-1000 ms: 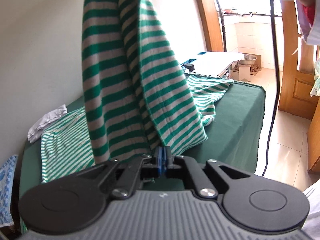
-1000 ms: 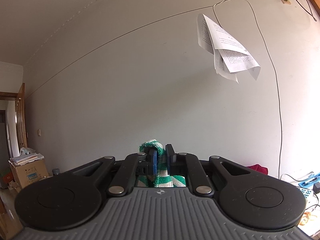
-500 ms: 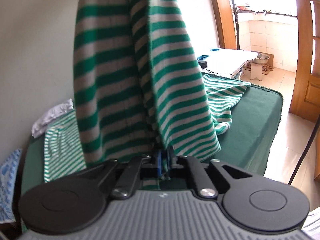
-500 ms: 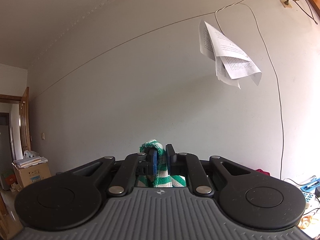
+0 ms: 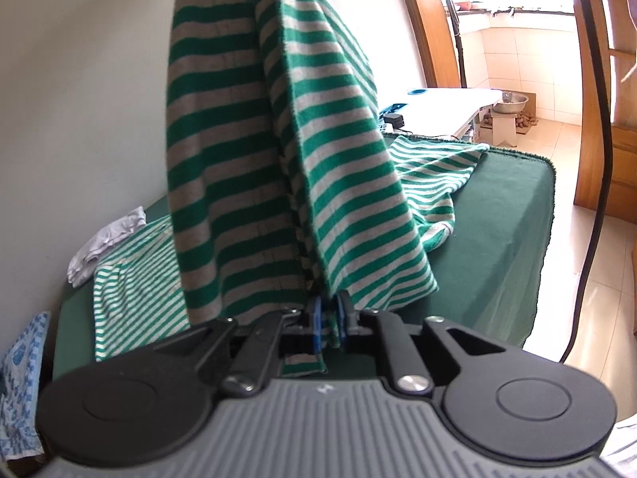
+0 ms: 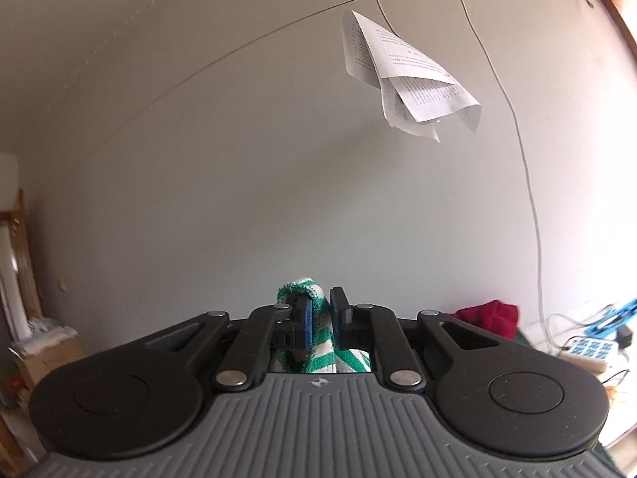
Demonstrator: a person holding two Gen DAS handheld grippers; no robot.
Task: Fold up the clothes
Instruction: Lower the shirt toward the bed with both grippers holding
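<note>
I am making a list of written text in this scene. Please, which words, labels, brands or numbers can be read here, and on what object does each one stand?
No text can be quoted.
Hanging paper sheets: printed lines, too small to read.
Left gripper body: small pale emblem, no letters legible.
Right gripper body: small round emblem, no letters.
Striped garment: stripes only, no label seen.
Blue patterned cloth: pattern, no words.

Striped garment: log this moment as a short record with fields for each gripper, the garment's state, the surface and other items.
left gripper: shut on striped garment, at its lower edge
right gripper: shut on the same green-striped cloth, pointed at the wall
garment state: hanging lifted, draped in vertical folds, far part trailing on the bed
surface: bed with green cover
other items: white cloth; papers hanging on a wire
</note>
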